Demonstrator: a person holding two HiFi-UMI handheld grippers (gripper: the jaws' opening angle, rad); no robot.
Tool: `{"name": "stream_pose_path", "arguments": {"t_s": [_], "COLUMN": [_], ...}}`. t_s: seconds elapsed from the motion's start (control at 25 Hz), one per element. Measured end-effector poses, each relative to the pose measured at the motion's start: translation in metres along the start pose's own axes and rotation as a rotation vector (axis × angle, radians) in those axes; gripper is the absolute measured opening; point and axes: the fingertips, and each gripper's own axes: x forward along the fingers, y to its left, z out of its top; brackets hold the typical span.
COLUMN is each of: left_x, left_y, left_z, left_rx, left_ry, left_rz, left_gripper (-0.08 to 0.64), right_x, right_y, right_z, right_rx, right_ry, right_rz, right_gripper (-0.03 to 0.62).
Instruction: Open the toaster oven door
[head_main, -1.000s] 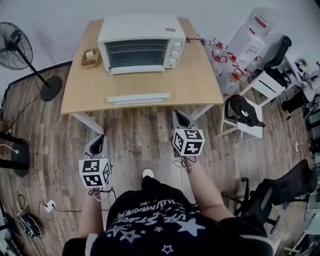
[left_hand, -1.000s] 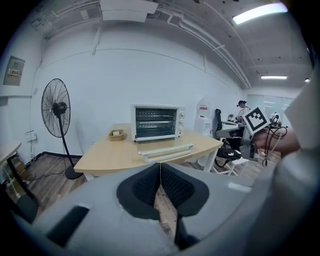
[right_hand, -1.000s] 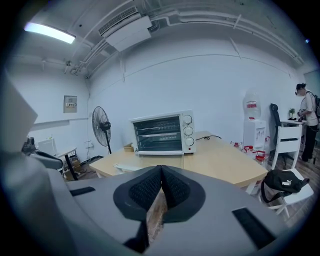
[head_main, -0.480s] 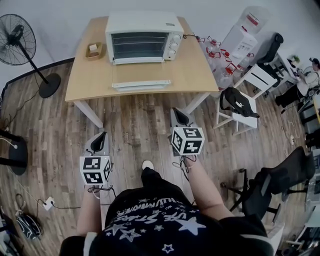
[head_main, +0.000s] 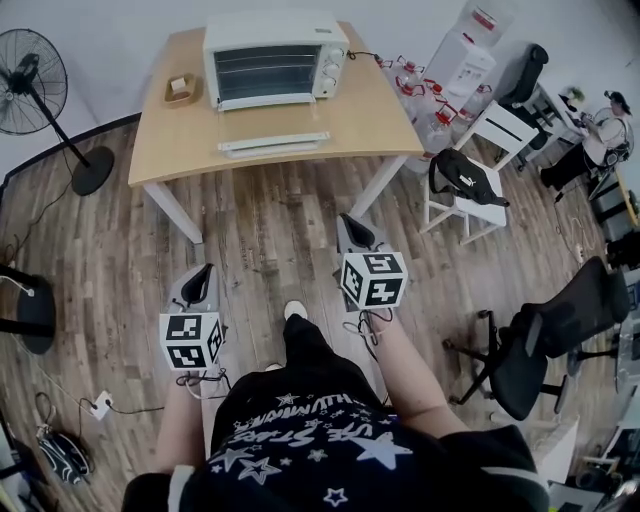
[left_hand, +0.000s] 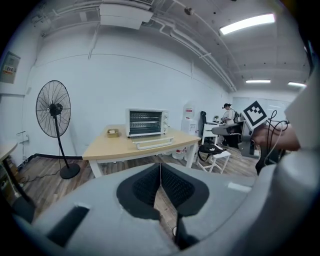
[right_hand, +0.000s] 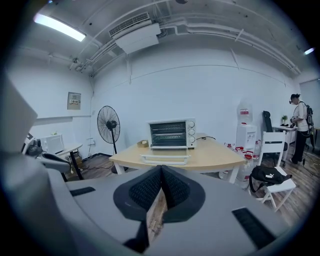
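Since a second earlier, the table (head_main: 190, 140) and the toaster oven (head_main: 275, 58) had slid toward the top of the head view and shrunk a little, while both grippers sat at about the same spot in the picture. My guess was the person had backed off or tipped their head, but I couldn't say which.

The oven stood at the far side of the table, facing the person, with its glass door (head_main: 264, 72) looking shut and the knobs (head_main: 333, 62) to its right. A flat white tray (head_main: 273, 143) lay on the table just in front of it. Both grippers hung over the wood floor (head_main: 270, 250), well short of the table.

The left gripper (left_hand: 160, 167) had its pads pressed together with nothing between them. Same story for the right gripper (right_hand: 161, 170).

On handling, I figured the oven was a rigid metal box, light enough to skid on that smooth tabletop if the door got yanked. The glass wouldn't like a knock either. A pale strip (right_hand: 168, 147) ran along the lower edge of the front, but it was too small to tell if that was the handle. I'd have taken the handle bar at its middle and pulled gently.
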Motion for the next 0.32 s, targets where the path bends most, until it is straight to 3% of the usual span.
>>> {"name": "stream_pose_path", "arguments": {"t_s": [0.32], "left_x": [-0.036], "left_y": [-0.019], "left_z": [-0.028], "left_rx": [-0.004], "left_ry": [0.015], "left_rz": [-0.024], "left_gripper": [0.021], "right_x": [-0.045], "right_y": [0.02], "right_z": [-0.024], "right_rx": [0.01], "right_ry": [0.007], "right_rz": [0.003], "right_gripper": [0.003]}}
